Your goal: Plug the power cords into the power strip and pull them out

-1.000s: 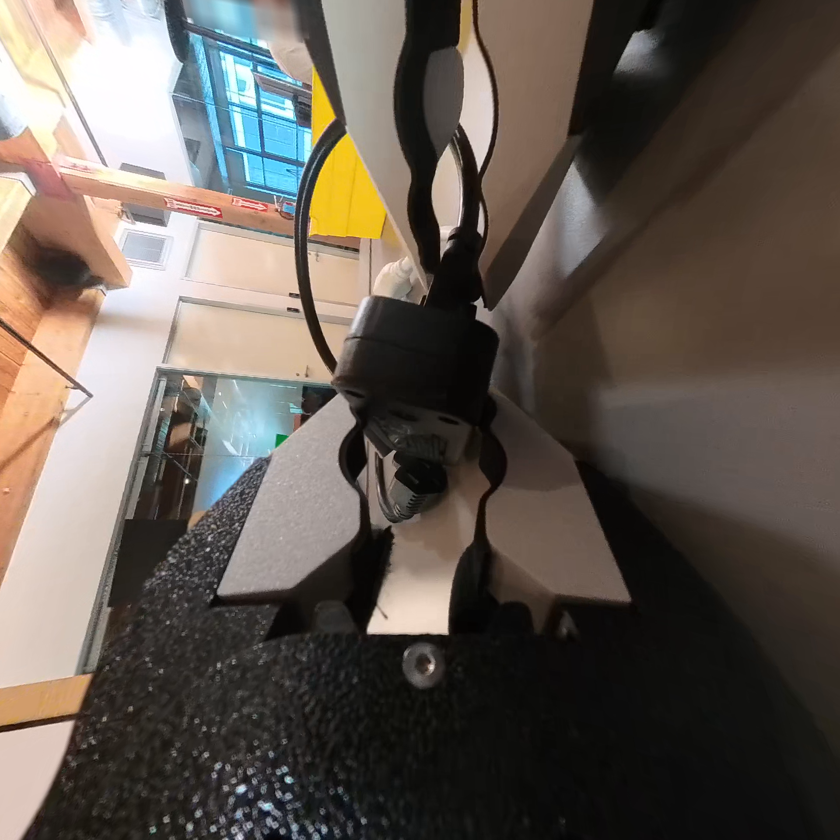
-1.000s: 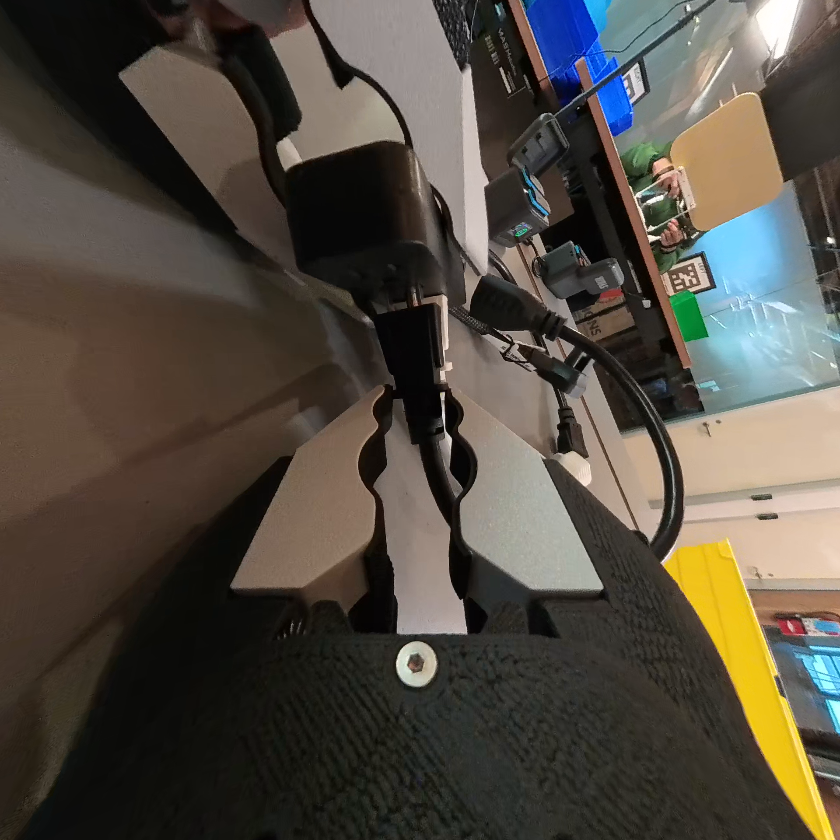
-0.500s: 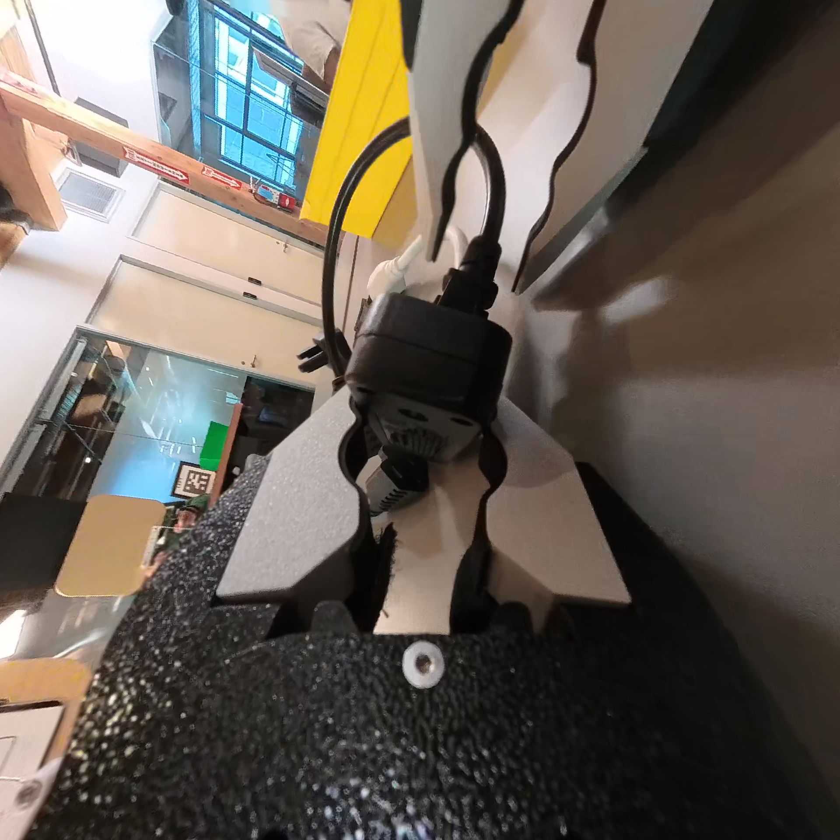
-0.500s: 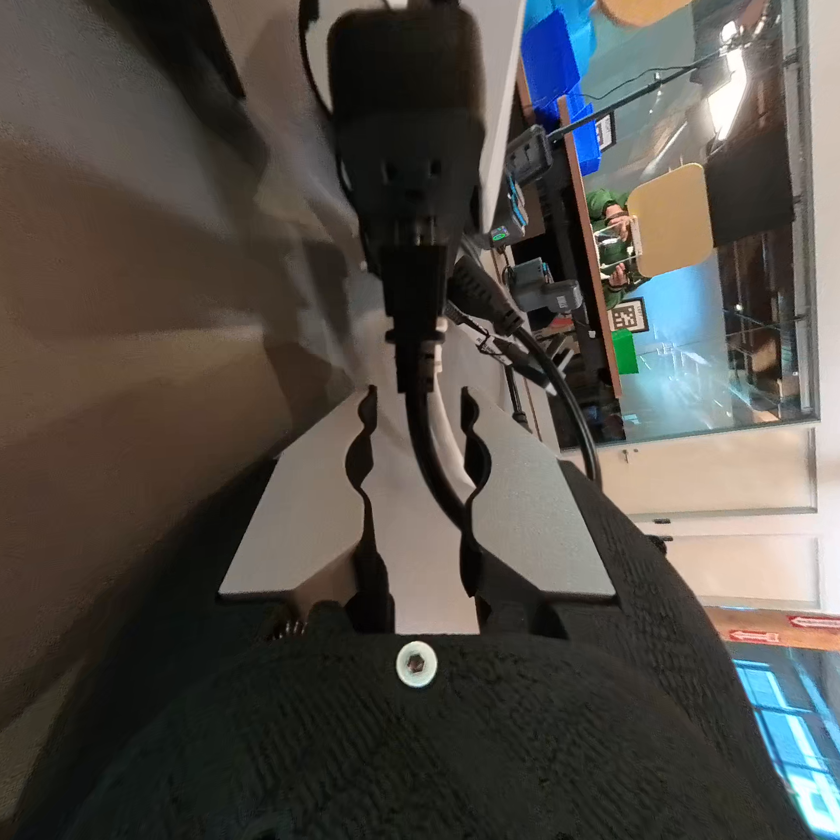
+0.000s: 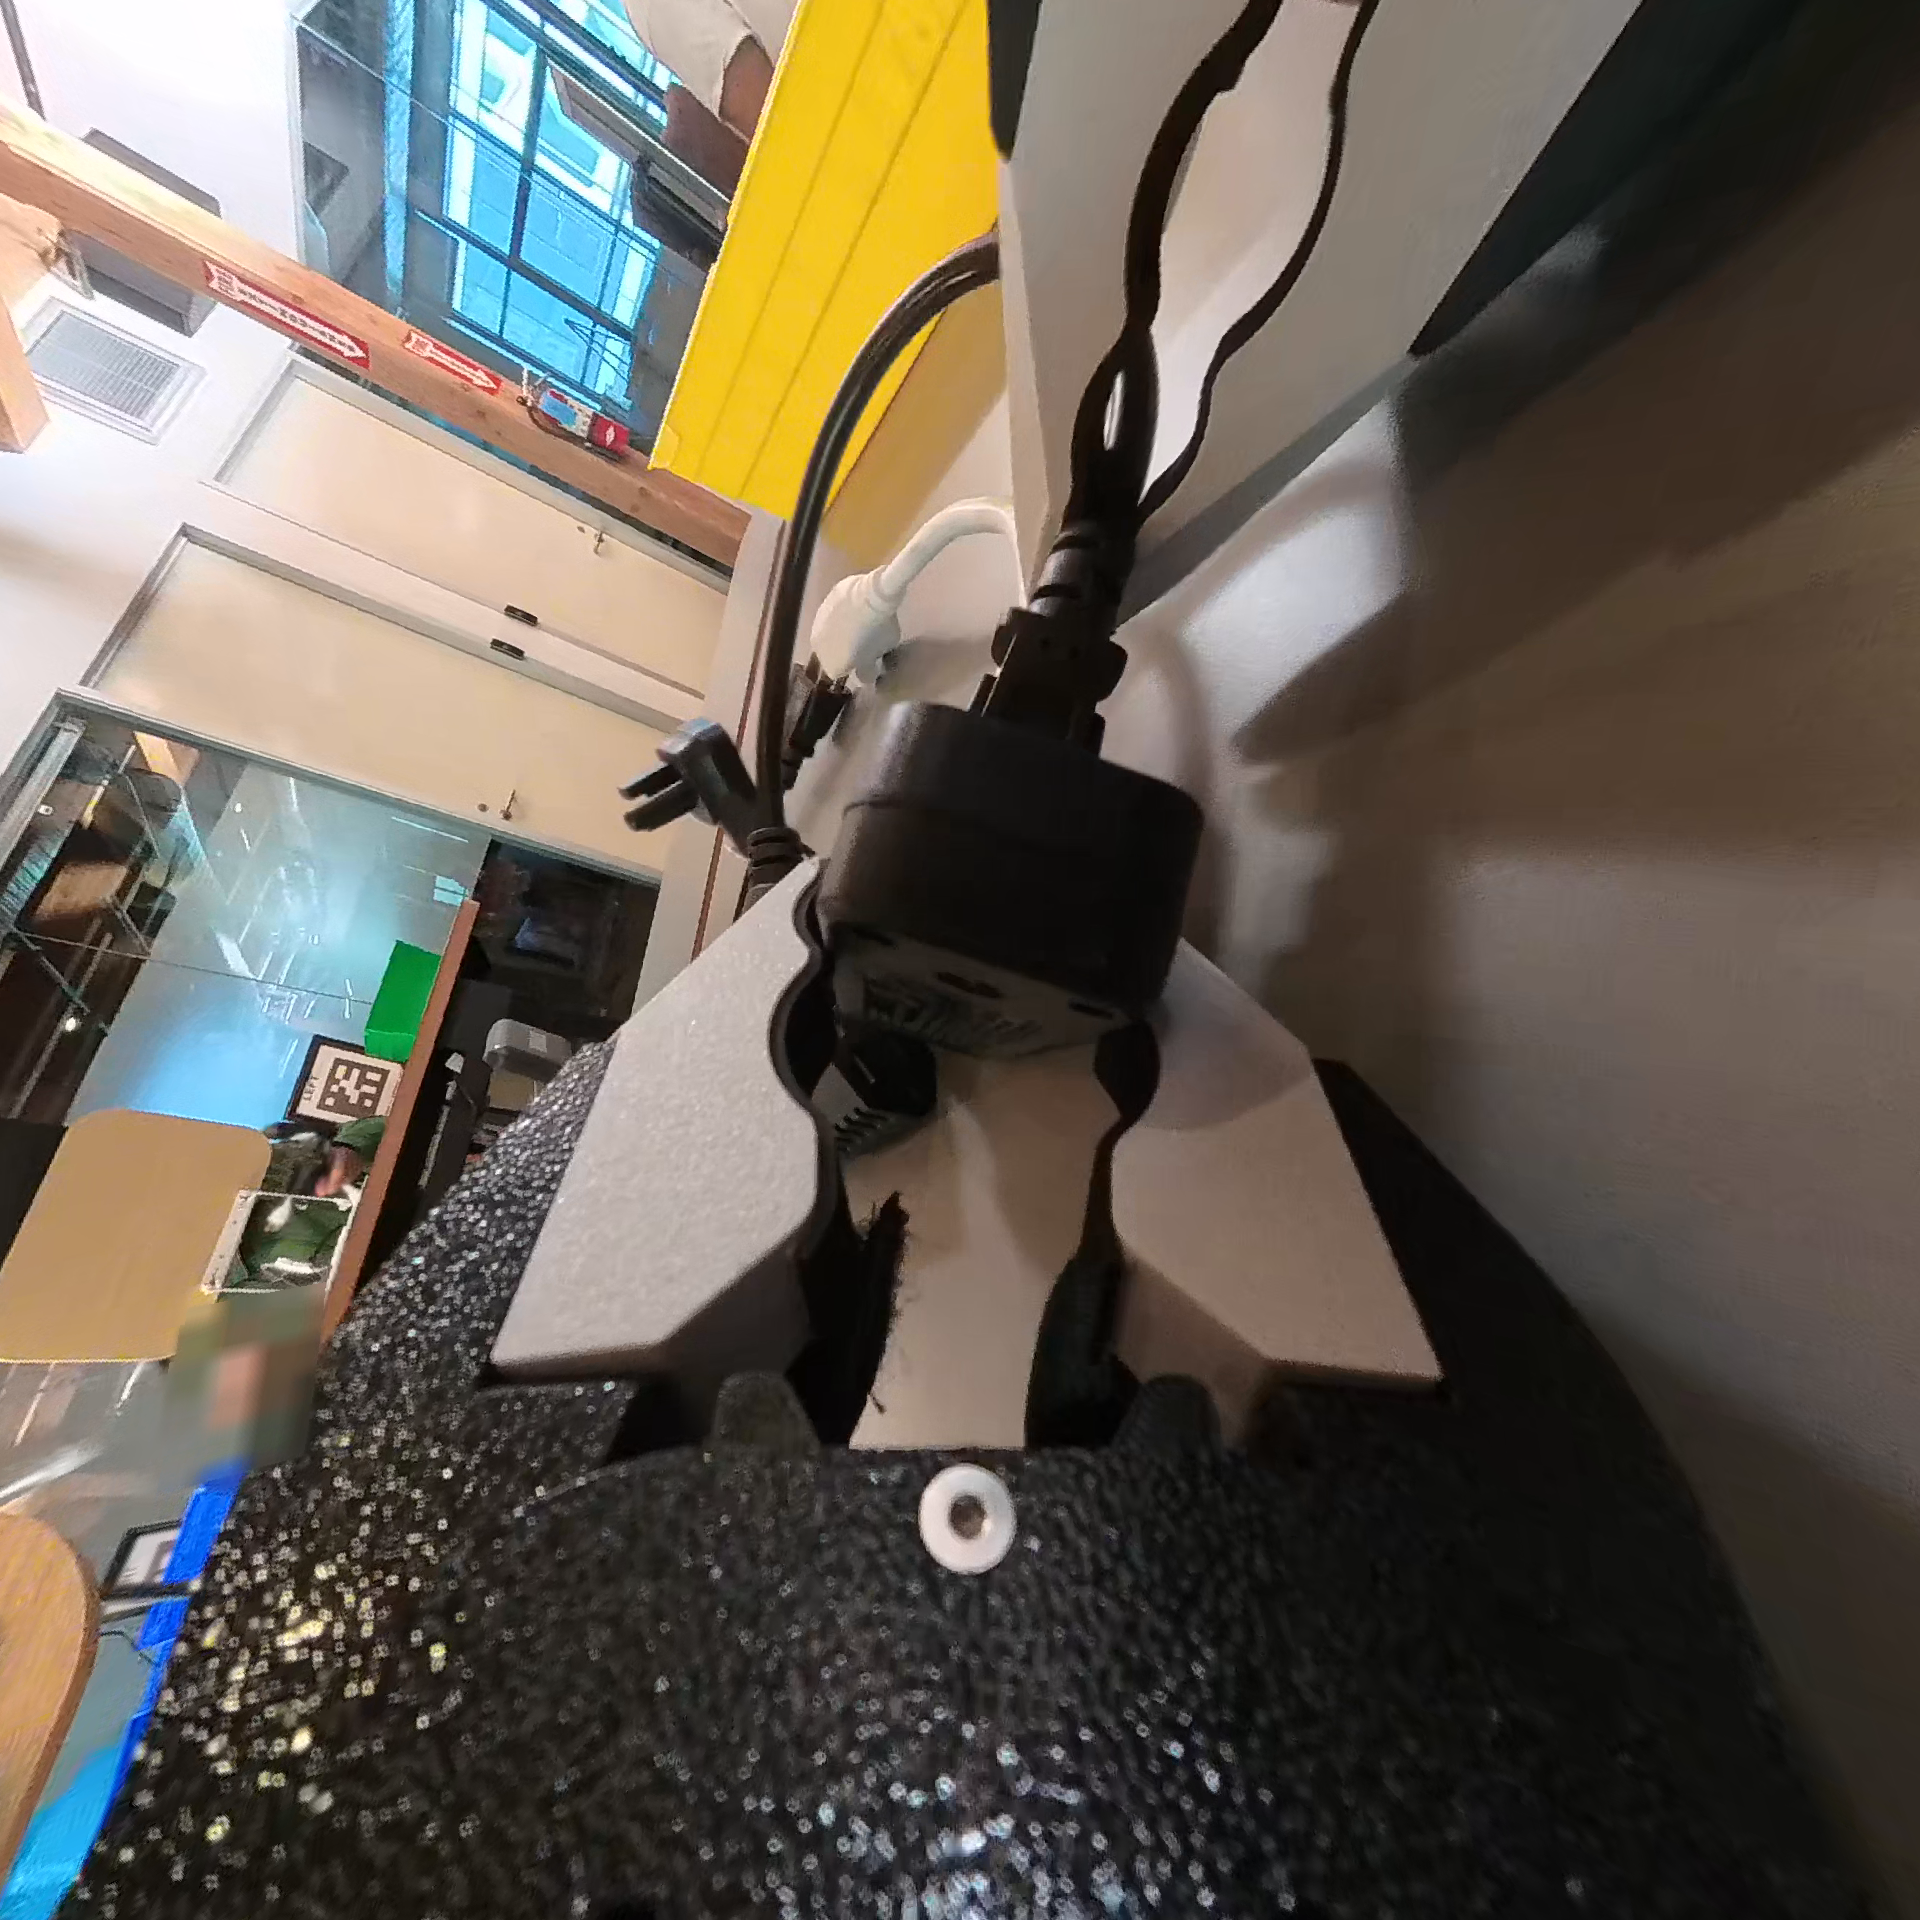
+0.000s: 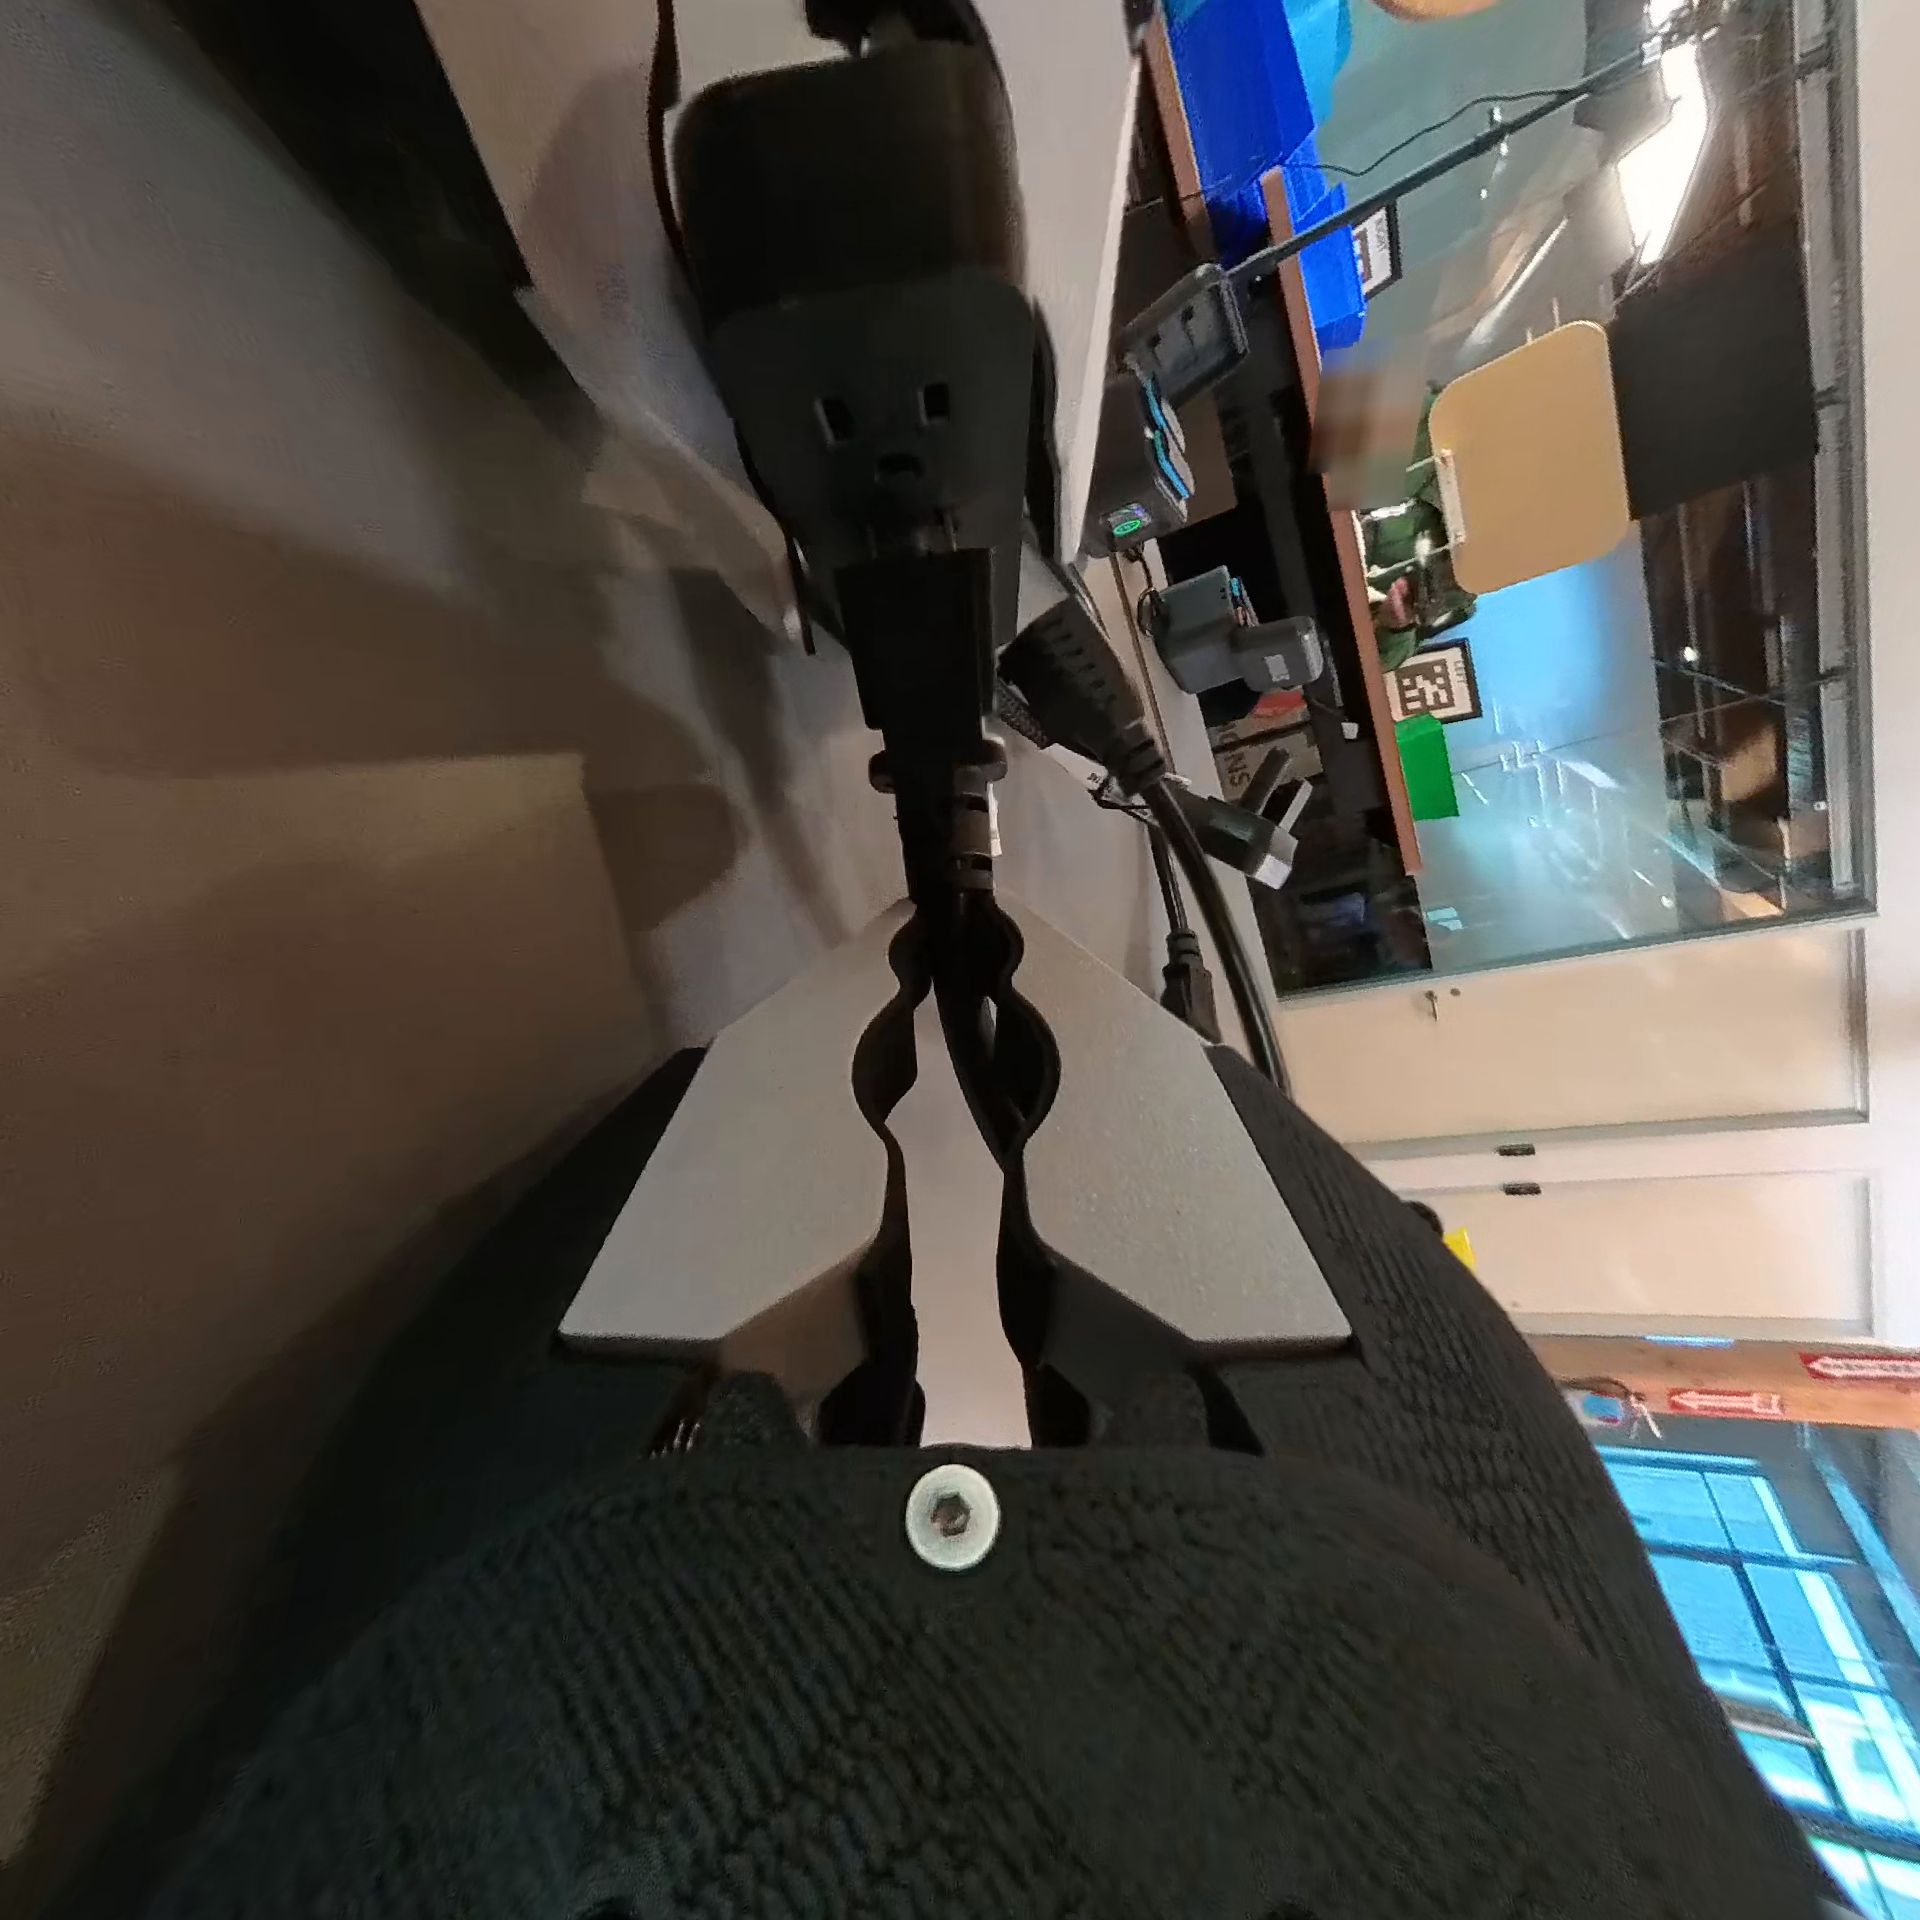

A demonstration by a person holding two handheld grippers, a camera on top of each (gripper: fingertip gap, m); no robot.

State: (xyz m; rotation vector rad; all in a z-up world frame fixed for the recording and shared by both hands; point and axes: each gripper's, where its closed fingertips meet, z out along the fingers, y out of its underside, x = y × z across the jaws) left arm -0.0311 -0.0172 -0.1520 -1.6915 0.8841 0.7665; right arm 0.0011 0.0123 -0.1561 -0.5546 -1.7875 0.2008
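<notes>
My left gripper is shut on a black block-shaped power strip, with one finger on each side. A black plug sits in the strip's far face. In the right wrist view the strip shows an empty socket above the inserted plug. My right gripper is shut around the black cord just behind the plug's strain relief. The right gripper also shows at the top of the left wrist view. Both grippers lie close over the white table.
Loose plugs lie on the table beyond: a black one, a grey one and a white one. Battery chargers stand past the table edge. A grey panel runs close along one side.
My right gripper let go of the plug body, opened, slid back along the cord and closed on it behind the plug. The left gripper kept its hold on the strip.
</notes>
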